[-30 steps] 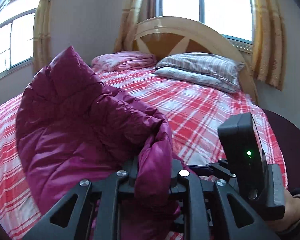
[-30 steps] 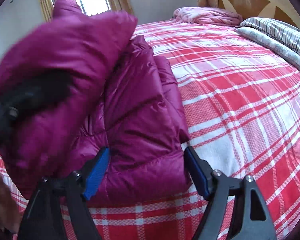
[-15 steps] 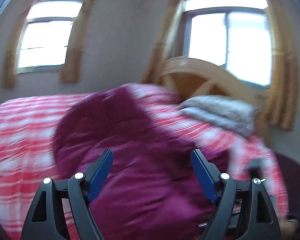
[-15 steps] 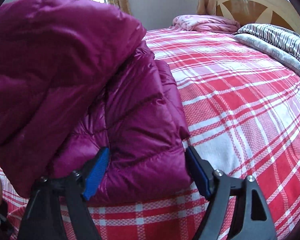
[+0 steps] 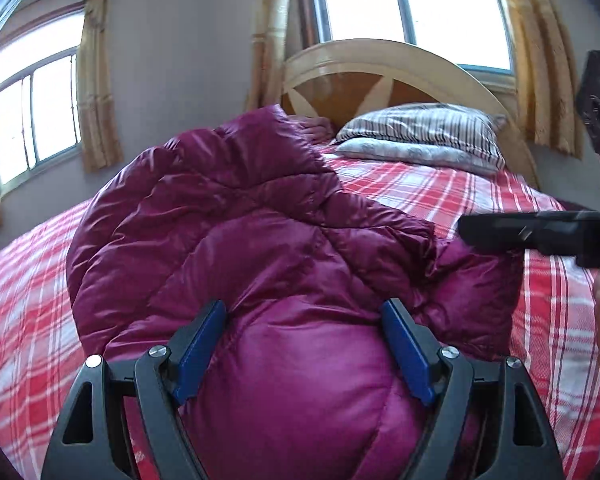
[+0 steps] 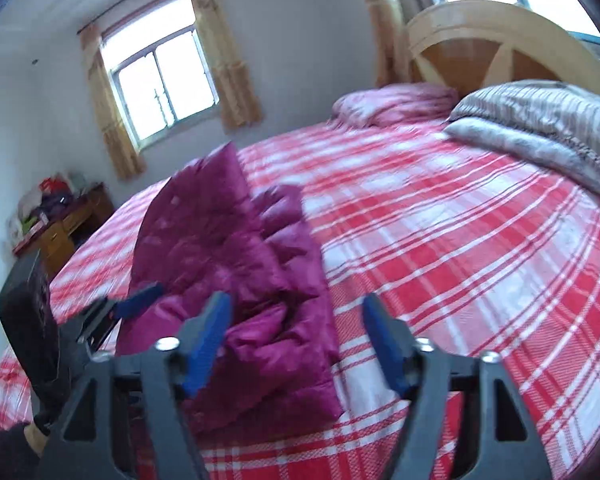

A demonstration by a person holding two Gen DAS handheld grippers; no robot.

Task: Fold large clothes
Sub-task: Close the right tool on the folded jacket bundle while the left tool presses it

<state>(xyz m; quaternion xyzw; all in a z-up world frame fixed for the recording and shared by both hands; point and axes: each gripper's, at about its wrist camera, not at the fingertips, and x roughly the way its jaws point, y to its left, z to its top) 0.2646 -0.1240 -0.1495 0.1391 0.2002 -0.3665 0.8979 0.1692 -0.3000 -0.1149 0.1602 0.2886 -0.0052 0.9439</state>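
Observation:
A magenta quilted down jacket (image 5: 268, 248) lies bunched and folded over itself on the red-and-white plaid bed (image 5: 440, 192). My left gripper (image 5: 304, 316) is open, its blue pads on either side of the jacket's near bulge without pinching it. In the right wrist view the jacket (image 6: 228, 248) lies to the left of the bed's middle. My right gripper (image 6: 296, 312) is open and empty, raised above the jacket's right edge. The left gripper (image 6: 100, 312) shows at the left of that view, and the right gripper's body (image 5: 540, 232) shows at the right of the left wrist view.
A striped grey pillow (image 5: 424, 132) and a pink folded blanket (image 6: 396, 100) lie at the wooden headboard (image 5: 380, 68). A wooden dresser with clutter (image 6: 56, 224) stands by the far wall under a window. Curtained windows are behind the bed.
My left gripper let go of the jacket fold and opened; the raised part dropped onto the pile. My right gripper lifted and pulled back from the jacket's edge, staying open.

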